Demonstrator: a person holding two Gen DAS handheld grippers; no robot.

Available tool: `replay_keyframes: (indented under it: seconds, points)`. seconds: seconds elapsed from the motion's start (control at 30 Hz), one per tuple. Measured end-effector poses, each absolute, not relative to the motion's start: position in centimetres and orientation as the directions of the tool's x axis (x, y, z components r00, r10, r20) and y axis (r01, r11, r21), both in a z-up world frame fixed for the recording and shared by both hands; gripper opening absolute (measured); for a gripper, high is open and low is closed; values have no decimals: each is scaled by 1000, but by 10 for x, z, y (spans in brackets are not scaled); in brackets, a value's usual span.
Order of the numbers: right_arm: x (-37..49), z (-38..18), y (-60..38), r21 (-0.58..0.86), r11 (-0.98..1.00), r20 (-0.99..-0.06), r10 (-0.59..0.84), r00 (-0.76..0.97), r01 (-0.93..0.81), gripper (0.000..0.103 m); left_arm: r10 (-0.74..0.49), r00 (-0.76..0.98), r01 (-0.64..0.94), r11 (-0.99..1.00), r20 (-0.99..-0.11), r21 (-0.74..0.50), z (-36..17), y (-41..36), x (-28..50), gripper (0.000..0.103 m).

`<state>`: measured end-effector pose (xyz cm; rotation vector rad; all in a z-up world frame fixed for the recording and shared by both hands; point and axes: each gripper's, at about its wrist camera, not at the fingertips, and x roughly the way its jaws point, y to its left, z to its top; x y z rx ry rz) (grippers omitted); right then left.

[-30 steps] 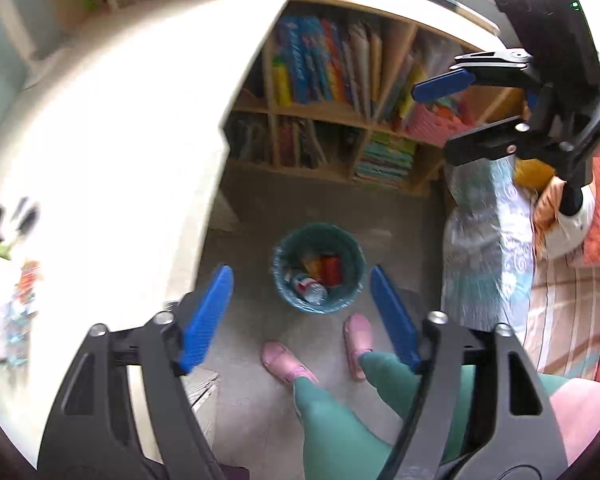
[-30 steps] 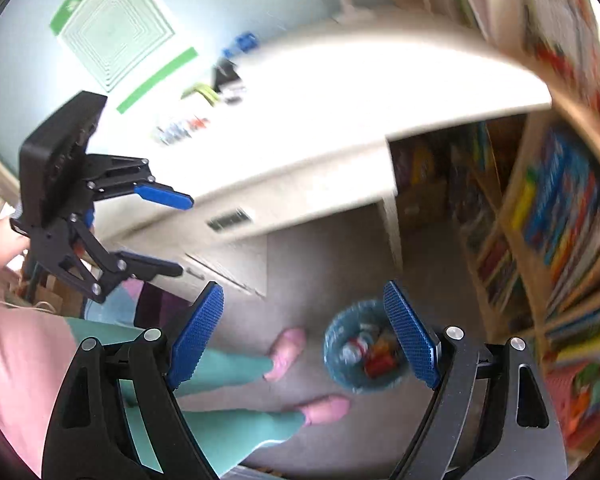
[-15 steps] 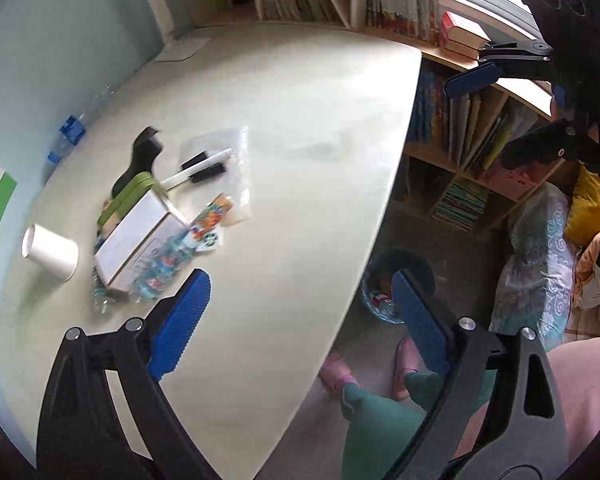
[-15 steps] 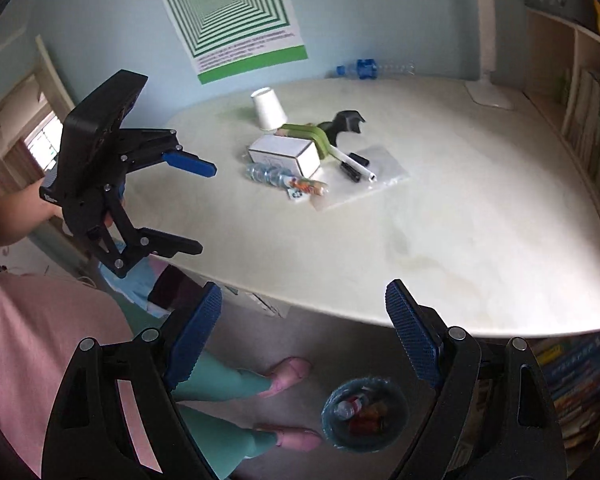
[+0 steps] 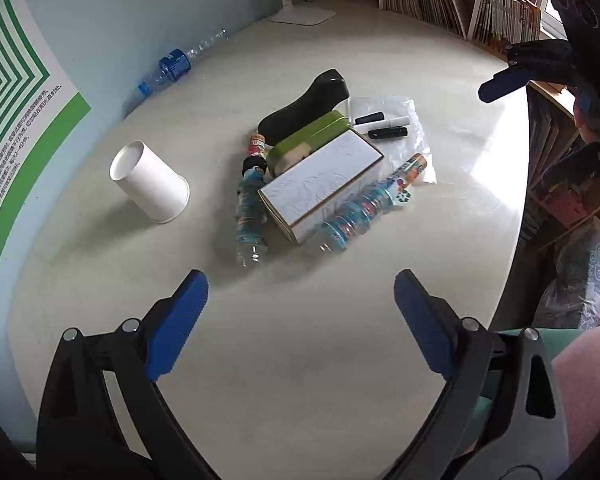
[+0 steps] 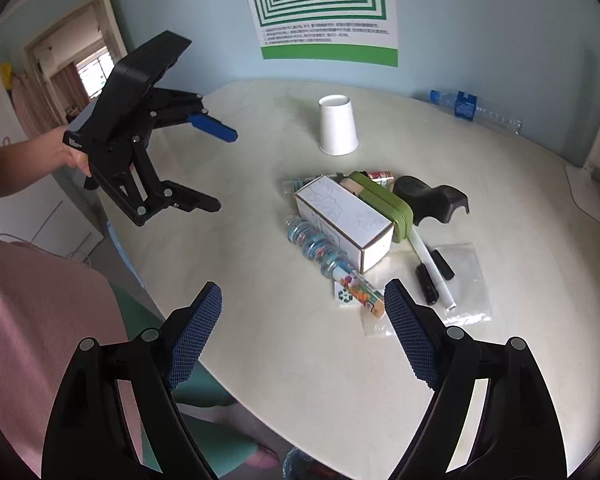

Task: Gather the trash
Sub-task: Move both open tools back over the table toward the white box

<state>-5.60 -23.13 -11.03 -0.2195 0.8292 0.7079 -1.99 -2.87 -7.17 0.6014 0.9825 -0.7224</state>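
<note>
- Both views have swung up from the floor and the teal bin under the desk to the top of the pale rounded desk (image 5: 340, 360); a second ago the bin with a few items already in it filled the middle of both pictures, and now only a sliver of its rim (image 6: 296, 464) shows at the bottom of the right wrist view; I judge that one drop-off is done and the hands are heading back for more.
- The left gripper (image 5: 300, 312) hangs over the near part of the desk, pointing steeply down; its jaws have just been opening and now stand spread wide with nothing between them.
- The right gripper (image 6: 304, 332) is over the desk's near edge, jaws also well apart and empty, much as they were a second ago.
- The trash left to collect sits in a cluster at mid-desk: a white rectangular cardboard box (image 5: 324, 184) leaning on a green flat tin (image 5: 308, 140); two crushed clear plastic bottles with colourful labels, one (image 5: 250, 208) on the box's left and one (image 5: 364, 208) along its near side, both touching it; a clear plastic bag (image 5: 396, 120) with a white marker pen (image 5: 384, 122) on it.
- A white paper cup (image 5: 150, 182) stands upside down apart from the cluster; a clear plastic bottle with a blue label (image 5: 176, 66) lies by the wall, well apart.
- My reading: the bottle beside the box is nearest both grippers, so it is a likely next pick.
</note>
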Motion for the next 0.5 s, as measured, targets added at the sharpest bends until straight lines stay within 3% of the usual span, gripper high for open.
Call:
replay_keyframes:
  seconds: [0.1,0.33,0.5]
  points:
    - [-38,-122,-220,79,740,-763,476,437,-668,81,-249,362,789,595,-898,153,-81,-29,1,92]
    - [-9,-155,-212,63,714,-837,418,353,-697,58,-309,301,846,523,-902,102,-102,-45,37,92]
    - [11,-173,-213,56,702,-867,387,315,-710,57,-327,266,883,459,-907,93,-118,-61,51,90]
